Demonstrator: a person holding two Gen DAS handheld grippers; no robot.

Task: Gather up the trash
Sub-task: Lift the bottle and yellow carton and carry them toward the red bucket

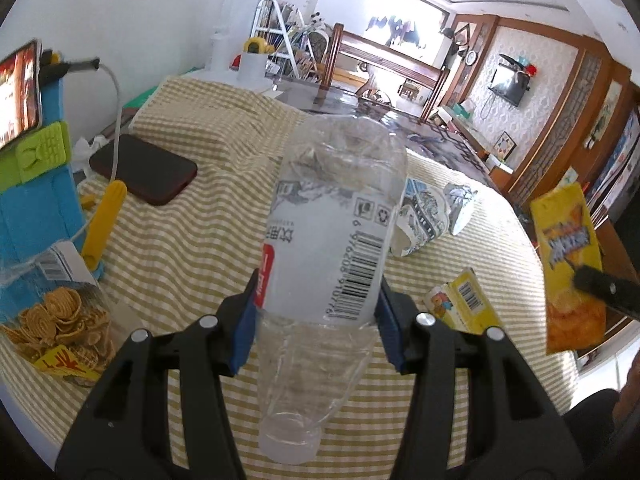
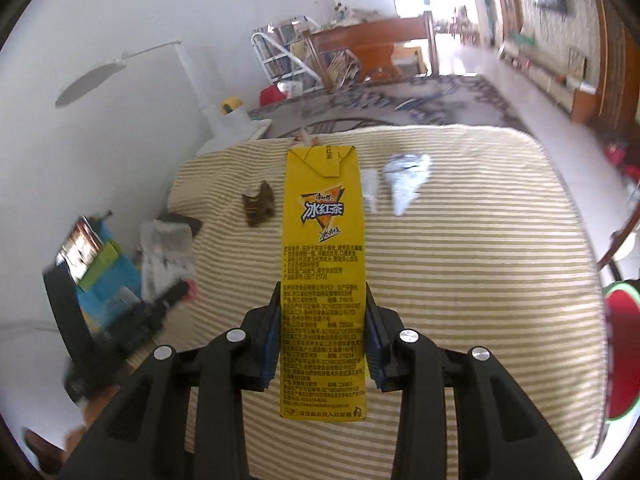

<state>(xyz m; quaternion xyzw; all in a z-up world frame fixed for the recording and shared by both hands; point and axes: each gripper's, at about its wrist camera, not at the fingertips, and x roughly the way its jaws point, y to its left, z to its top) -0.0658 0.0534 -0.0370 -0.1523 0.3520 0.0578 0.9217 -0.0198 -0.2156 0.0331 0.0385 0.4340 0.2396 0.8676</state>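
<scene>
My left gripper (image 1: 318, 300) is shut on an empty clear plastic bottle (image 1: 336, 232) with a white label, held above the striped tablecloth (image 1: 192, 216). My right gripper (image 2: 322, 314) is shut on a yellow iced-tea carton (image 2: 324, 264), also held above the cloth; the carton also shows at the right of the left wrist view (image 1: 568, 252). On the cloth lie a crushed paper cup (image 1: 420, 220), a crumpled foil wrapper (image 1: 460, 204), a small yellow box (image 1: 464, 304) and a brown wrapper scrap (image 2: 259, 204).
A dark phone (image 1: 144, 168) lies on the cloth at the left. A blue stand with a lit phone (image 1: 20, 96), a bag of round snacks (image 1: 56, 320) and a yellow clip (image 1: 104, 224) crowd the left edge. A white lamp (image 2: 192, 80) stands at the far side.
</scene>
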